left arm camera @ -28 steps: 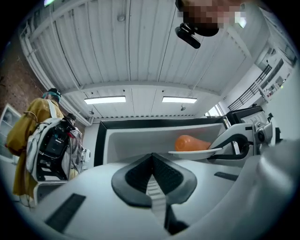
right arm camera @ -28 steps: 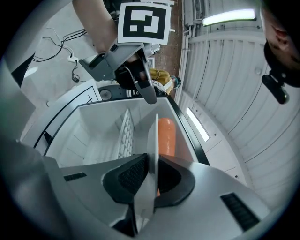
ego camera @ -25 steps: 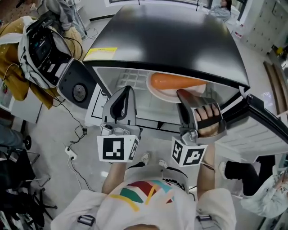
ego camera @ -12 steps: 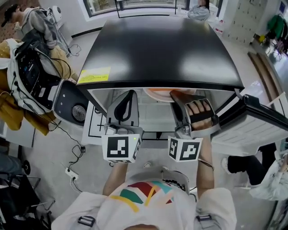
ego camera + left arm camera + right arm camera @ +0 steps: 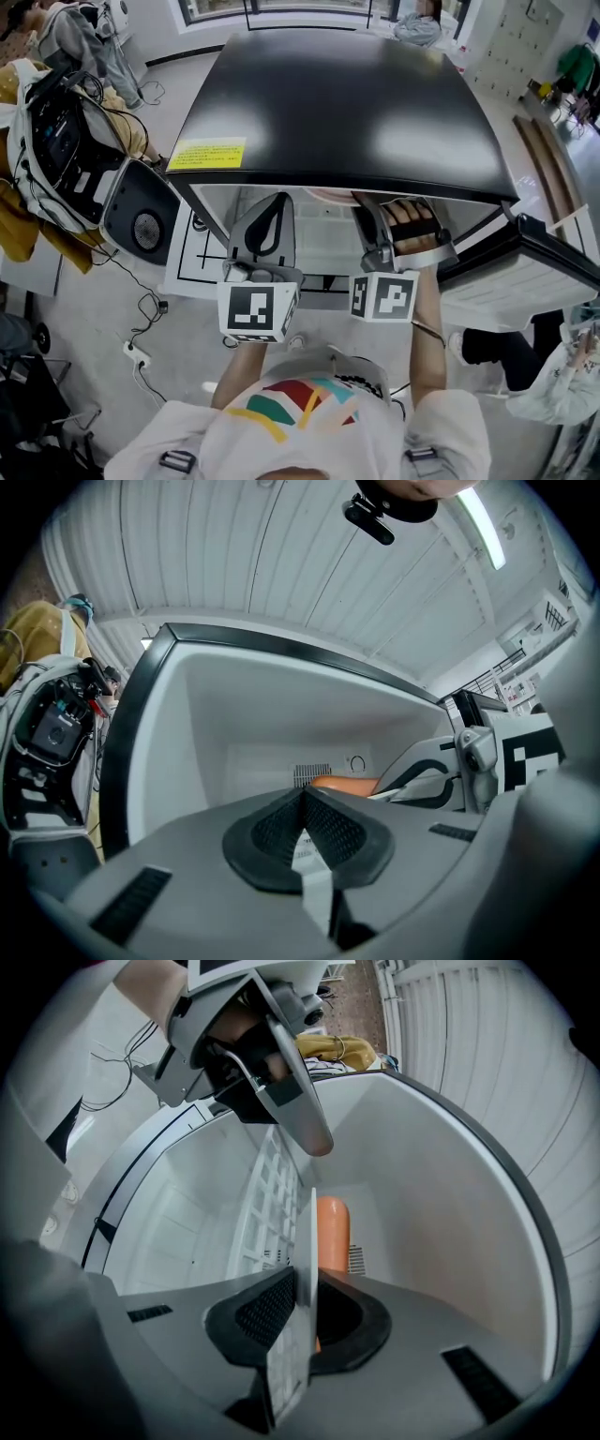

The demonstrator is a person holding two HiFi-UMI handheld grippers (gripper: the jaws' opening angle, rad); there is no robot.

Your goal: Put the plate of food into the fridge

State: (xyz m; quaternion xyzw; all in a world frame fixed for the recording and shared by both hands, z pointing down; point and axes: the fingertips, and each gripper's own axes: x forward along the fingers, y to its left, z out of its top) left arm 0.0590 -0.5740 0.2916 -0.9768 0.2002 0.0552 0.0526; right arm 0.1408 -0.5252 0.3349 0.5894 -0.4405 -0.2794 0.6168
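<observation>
A white plate [image 5: 305,1269] with a long orange sausage [image 5: 331,1232] on it is held edge-on in my right gripper [image 5: 302,1312], whose jaws are shut on its rim. Plate and gripper reach into the open white fridge [image 5: 422,1241], beside a wire shelf [image 5: 272,1204]. From the head view only a sliver of the plate [image 5: 328,195] shows under the black fridge top [image 5: 347,103], with my right gripper [image 5: 375,211] below it. My left gripper [image 5: 272,208] hangs just left of it at the fridge mouth. The left gripper [image 5: 302,827] is shut and holds nothing; the sausage [image 5: 342,783] lies ahead of it.
The fridge door [image 5: 525,272] stands open at the right. A dark rounded panel [image 5: 141,216] juts out at the left, next to a rack of black gear [image 5: 66,141]. Cables [image 5: 141,319] trail across the floor. A person's legs [image 5: 497,352] are at the right.
Both grippers have moved forward into the fridge opening. The plate and sausage, in plain sight a second ago, have slid under the black top and are almost hidden in the head view.
</observation>
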